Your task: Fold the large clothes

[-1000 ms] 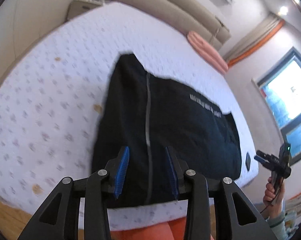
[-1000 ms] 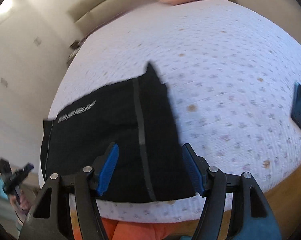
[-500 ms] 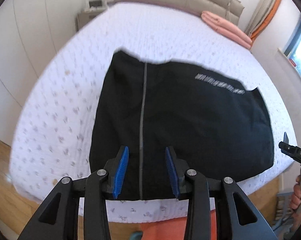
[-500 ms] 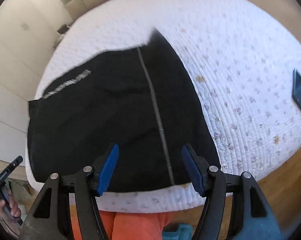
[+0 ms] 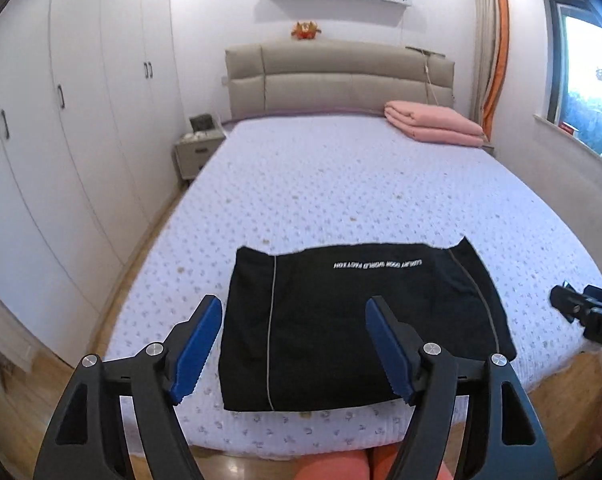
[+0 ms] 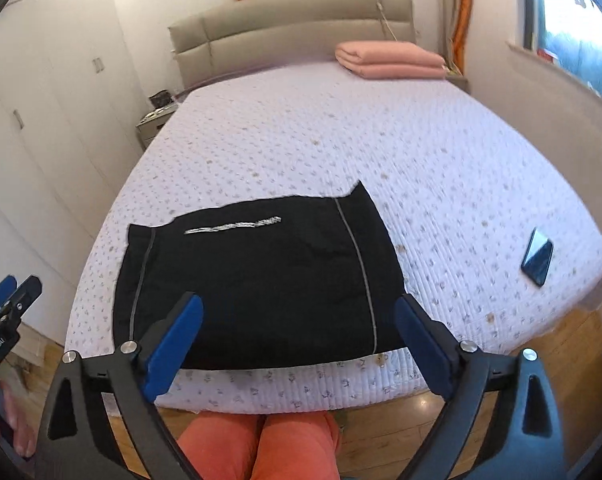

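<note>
We hold our left gripper (image 5: 293, 344) and right gripper (image 6: 297, 344) spread wide, gripping nothing. Ahead of both lies the folded black garment (image 5: 357, 320) (grey side stripes showing) on the bed (image 5: 341, 184), apart from either.

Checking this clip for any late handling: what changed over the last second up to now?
Both grippers pulled up and back from the bed; the left gripper opened wider and the right gripper stayed open, neither holding anything. The folded black garment kept its place near the foot edge, untouched. The phone and pink blanket stayed put.
</note>
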A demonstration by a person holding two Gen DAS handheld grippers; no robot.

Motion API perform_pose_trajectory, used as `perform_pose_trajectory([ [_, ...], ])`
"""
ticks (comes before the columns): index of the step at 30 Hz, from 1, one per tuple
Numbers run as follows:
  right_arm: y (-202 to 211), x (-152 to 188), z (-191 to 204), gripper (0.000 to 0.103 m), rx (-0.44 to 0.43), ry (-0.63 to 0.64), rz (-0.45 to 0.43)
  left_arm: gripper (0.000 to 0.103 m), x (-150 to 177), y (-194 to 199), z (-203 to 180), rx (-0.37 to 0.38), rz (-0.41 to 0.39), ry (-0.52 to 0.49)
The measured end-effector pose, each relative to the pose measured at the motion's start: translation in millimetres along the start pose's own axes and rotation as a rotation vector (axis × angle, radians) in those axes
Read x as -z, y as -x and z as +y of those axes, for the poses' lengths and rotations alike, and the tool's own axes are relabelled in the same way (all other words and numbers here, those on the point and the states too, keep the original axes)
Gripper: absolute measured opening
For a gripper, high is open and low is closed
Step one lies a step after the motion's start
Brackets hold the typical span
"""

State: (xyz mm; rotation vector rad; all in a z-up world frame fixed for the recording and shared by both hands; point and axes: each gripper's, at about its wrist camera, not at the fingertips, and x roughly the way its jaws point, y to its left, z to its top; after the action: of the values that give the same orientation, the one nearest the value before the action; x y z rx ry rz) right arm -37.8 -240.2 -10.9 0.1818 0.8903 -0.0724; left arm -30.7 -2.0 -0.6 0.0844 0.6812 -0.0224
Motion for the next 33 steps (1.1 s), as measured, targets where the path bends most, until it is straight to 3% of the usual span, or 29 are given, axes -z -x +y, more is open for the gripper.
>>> perform_pose_trajectory([
  [10, 38, 0, 28, 0.098, 0.093, 0.057, -0.050, 0.077, -5, 50, -29, 0.058, -0.059, -0.037],
  [21, 43, -2, 16, 0.098, 0.144, 0.053, -0.047, 0.078, -9, 45, -60, 0.095, -0.031, -0.084],
  [33, 34, 2, 15, 0.098, 0.118, 0.047, -0.005, 0.078, -6, 40, -63, 0.094, -0.011, -0.088],
])
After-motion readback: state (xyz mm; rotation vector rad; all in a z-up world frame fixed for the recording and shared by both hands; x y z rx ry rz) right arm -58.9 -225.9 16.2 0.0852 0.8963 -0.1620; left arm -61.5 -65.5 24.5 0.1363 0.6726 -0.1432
